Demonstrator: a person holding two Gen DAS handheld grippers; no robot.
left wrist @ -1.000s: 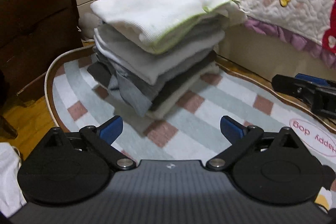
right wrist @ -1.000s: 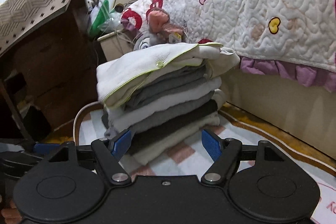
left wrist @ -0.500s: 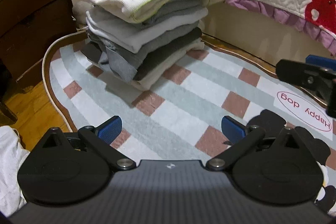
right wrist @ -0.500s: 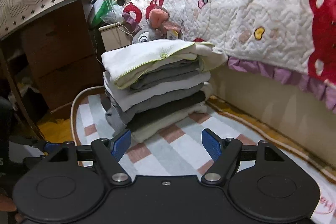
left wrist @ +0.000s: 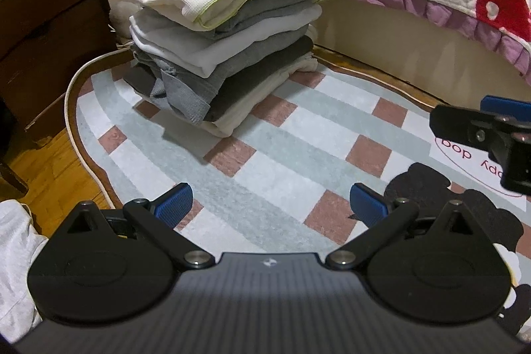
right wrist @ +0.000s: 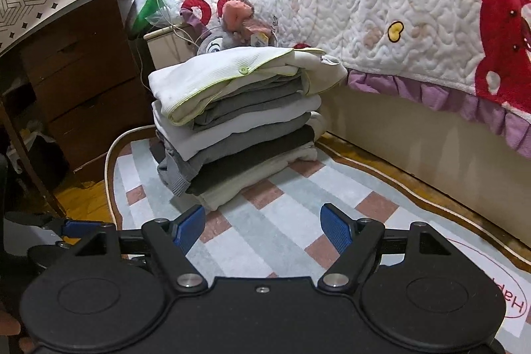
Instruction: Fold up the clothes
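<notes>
Bedroom floor: checked rug (left wrist: 298,155) in grey, white and pink squares, laid beside a bed with a quilted red-and-white cover (right wrist: 415,5); dark wooden drawers (left wrist: 39,22) at the left.

Stack of folded clothes (left wrist: 229,32) stands on the far corner of the rug, close to the bed base. Top item is a white garment with green trim (right wrist: 225,75); grey, white and dark layers below. Stack is fairly square, though a grey knit edge sags out at its lower left.

Left gripper (left wrist: 268,204): jaws spread wide, nothing between them, over bare rug well short of the stack. Right gripper (right wrist: 262,231): likewise released and empty, pointing at the stack.

Judgement: most folding looks done. A crumpled white cloth (left wrist: 13,254) at the lower-left edge of the left wrist view, off the rug, may be what remains; cannot tell what it is. No unfolded garment lies on the rug.
</notes>
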